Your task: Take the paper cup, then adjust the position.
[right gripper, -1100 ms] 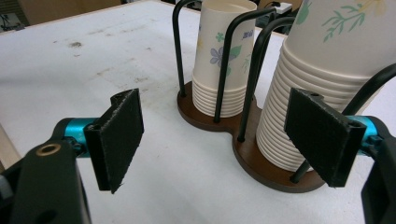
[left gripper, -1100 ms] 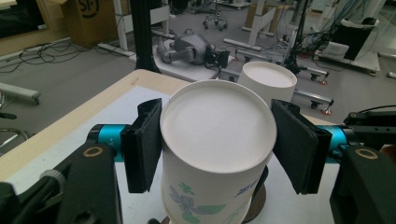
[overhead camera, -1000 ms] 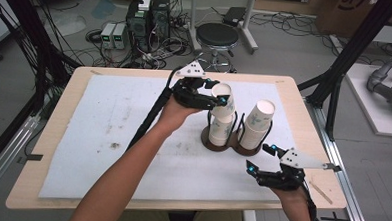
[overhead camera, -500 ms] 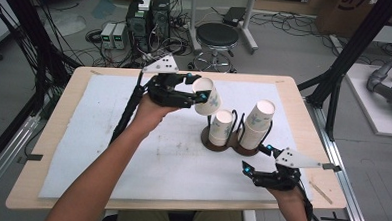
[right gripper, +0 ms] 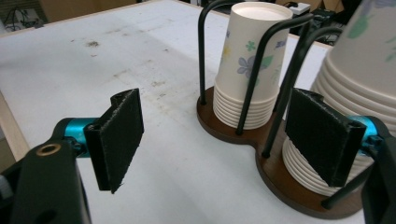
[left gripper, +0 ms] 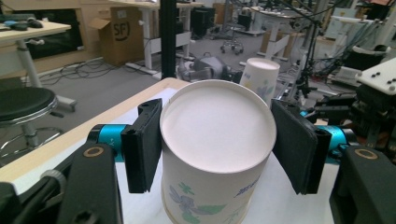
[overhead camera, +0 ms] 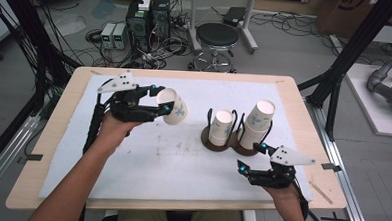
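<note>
My left gripper (overhead camera: 166, 105) is shut on a white paper cup (overhead camera: 175, 107) with a floral print, held tilted above the white mat left of the cup holder. In the left gripper view the cup (left gripper: 215, 154) sits between both pads, bottom toward the camera. The brown wooden holder (overhead camera: 216, 144) carries two upside-down cup stacks inside black wire rails: a shorter left stack (overhead camera: 222, 126) and a taller right stack (overhead camera: 257, 122). My right gripper (overhead camera: 252, 156) hovers open just in front of the holder. In its own view, the right gripper (right gripper: 217, 140) has nothing between its pads.
A white mat (overhead camera: 132, 158) covers most of the wooden table (overhead camera: 48, 134). A black stool (overhead camera: 217, 37) and computer boxes (overhead camera: 148, 16) with cables stand beyond the far edge. Black frame posts (overhead camera: 335, 81) rise at the right side.
The left gripper has lifted the top cup off the left stack and carried it leftward, tilting it. The right gripper has stayed in place.
</note>
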Motion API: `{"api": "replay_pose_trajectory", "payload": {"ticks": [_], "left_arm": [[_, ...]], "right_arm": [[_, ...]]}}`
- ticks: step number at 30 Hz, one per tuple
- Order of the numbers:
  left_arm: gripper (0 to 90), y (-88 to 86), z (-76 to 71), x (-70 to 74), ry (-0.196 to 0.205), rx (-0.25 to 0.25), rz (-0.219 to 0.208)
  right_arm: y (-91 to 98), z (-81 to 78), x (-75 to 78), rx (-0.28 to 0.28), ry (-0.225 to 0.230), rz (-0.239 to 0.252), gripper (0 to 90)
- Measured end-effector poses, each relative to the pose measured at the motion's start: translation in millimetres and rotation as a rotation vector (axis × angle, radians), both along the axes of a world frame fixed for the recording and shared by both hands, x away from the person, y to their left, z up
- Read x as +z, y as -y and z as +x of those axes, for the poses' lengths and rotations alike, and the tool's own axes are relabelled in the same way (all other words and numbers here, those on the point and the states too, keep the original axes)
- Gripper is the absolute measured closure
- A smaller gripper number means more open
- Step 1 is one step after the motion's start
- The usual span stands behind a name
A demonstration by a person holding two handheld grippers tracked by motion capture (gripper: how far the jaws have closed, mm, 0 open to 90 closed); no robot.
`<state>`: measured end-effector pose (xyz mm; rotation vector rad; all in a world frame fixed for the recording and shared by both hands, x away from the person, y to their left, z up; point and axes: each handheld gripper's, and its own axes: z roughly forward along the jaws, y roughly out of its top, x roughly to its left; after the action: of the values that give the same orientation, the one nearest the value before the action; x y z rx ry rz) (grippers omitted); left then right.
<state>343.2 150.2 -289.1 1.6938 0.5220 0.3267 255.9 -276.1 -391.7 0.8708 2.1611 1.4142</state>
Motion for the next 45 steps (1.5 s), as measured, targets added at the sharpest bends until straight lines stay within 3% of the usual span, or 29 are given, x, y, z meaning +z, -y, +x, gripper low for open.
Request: {"api": "replay_pose_trajectory", "payload": {"ticks": [7,15,32,45], "left_arm": [[37.2,-19.8,-8.7,-20.2,-0.025,0.028,-0.013],[37.0,-21.5,-18.2,-35.6,-0.036,0.019,-0.006],[37.1,-21.4,-29.4,-49.4,-0.034,0.006,-0.011],[37.1,-10.2,-38.8,-56.8,-0.053,-0.06,0.018]], "right_arm": [[-9.8,2.5,-0.8,0.032,-0.006,-0.005,20.3],[-24.4,2.9,-0.6,0.085,-0.009,-0.002,20.3],[-66.6,4.3,-0.7,0.205,-0.018,-0.013,20.3],[-101.2,15.3,0.9,0.331,-0.05,-0.008,20.2]]}}
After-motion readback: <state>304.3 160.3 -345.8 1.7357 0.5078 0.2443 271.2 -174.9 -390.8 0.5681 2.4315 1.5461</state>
